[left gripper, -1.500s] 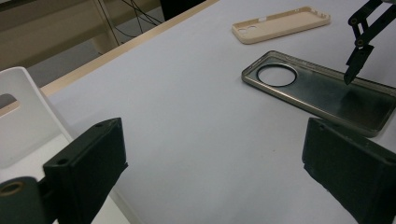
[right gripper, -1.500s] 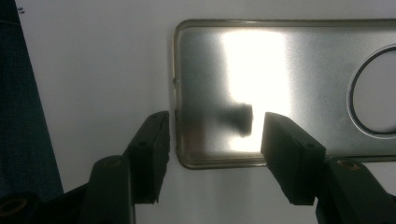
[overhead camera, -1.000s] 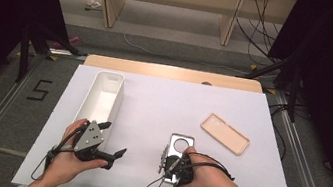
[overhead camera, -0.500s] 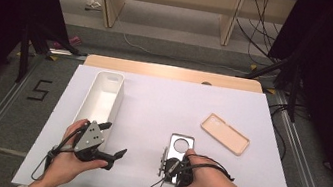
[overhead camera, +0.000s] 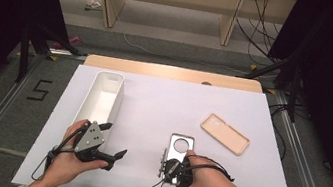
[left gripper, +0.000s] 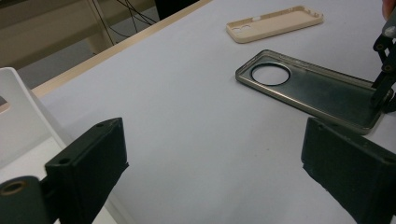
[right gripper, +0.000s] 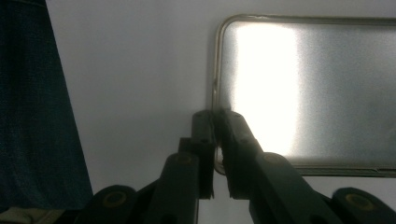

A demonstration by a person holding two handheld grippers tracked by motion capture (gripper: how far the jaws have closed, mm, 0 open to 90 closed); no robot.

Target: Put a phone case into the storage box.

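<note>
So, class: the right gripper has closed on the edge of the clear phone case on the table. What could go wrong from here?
1. The right gripper has just been closing on only the thin side wall of the clear case, so the case may slip or twist out when lifted.
2. The wall may flex under the pinch, since the rest of the case lies flat on the table.
3. The left gripper stands open and apart, so nothing steadies the case.

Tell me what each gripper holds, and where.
The right gripper pinches the grey phone case by its side rim near a corner. The left gripper holds nothing.
</note>
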